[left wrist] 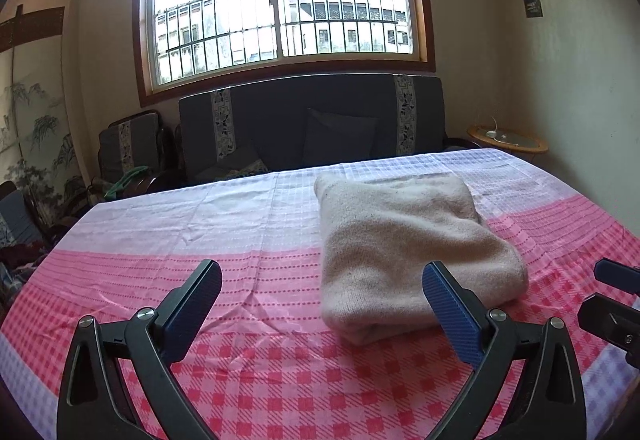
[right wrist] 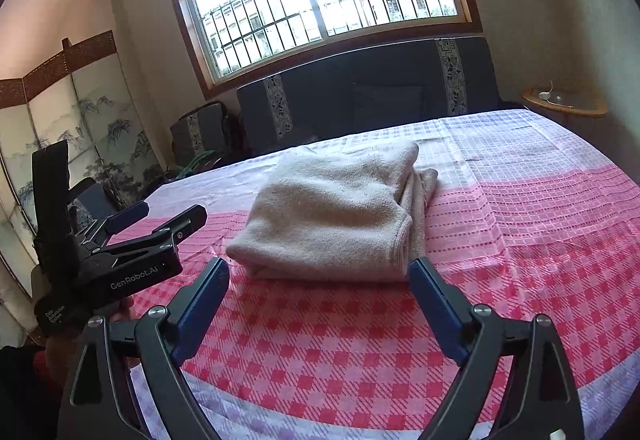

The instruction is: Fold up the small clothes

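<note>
Both grippers, left (left wrist: pixel 322 282) and right (right wrist: pixel 319 274), stood with jaws spread wide and empty, hovering just short of the folded beige garment (right wrist: pixel 334 213), which lay alone on the pink checked cloth (right wrist: pixel 520 240).

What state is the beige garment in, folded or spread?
Folded: the beige garment lies as a compact stacked bundle on the checked cloth, layered edges visible at its right side, clear of both tongs.
</note>
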Demonstrator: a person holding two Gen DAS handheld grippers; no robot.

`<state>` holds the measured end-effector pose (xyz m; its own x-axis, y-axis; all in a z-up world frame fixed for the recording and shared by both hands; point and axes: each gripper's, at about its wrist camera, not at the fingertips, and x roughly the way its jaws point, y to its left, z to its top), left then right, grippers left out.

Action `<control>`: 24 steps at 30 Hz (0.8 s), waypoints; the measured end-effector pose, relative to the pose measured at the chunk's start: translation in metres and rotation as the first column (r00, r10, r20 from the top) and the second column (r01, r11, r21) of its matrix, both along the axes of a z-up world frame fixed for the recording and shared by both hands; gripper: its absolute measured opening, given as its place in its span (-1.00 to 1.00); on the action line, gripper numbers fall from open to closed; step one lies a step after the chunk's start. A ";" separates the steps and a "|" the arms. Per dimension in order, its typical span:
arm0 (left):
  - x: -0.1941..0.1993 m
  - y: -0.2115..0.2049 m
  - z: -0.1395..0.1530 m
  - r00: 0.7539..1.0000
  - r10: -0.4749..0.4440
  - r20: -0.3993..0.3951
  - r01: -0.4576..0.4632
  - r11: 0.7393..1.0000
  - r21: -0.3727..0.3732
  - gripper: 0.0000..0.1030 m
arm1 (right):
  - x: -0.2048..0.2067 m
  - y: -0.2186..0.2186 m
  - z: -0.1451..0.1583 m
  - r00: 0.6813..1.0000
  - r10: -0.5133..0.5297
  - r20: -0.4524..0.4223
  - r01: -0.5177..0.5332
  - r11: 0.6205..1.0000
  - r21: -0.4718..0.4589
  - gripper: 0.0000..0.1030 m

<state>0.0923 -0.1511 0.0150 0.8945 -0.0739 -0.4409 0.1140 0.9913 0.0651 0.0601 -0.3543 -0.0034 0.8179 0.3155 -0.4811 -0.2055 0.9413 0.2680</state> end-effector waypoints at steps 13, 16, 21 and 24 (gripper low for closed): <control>-0.015 0.003 0.004 0.999 -0.029 0.019 0.029 0.999 -0.043 0.94 | -0.016 0.005 0.007 1.000 -0.016 0.020 0.017 1.000 -0.025 0.90; -0.011 0.004 -0.001 0.999 -0.038 -0.021 0.036 0.998 -0.060 0.94 | -0.017 0.001 0.002 1.000 -0.023 -0.002 0.023 1.000 -0.013 0.90; -0.001 0.000 -0.008 0.996 -0.050 -0.070 0.046 0.997 -0.067 0.94 | -0.018 -0.006 -0.003 0.999 -0.034 -0.020 0.034 0.999 -0.012 0.91; 0.008 -0.006 -0.013 0.994 -0.052 -0.092 0.049 0.998 -0.041 0.94 | -0.010 -0.014 -0.009 0.998 -0.049 -0.048 0.049 0.999 0.008 0.91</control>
<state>0.1001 -0.1575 0.0017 0.8442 -0.1364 -0.5184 0.1679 0.9857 0.0140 0.0500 -0.3681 -0.0122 0.8086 0.2804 -0.5172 -0.1460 0.9472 0.2854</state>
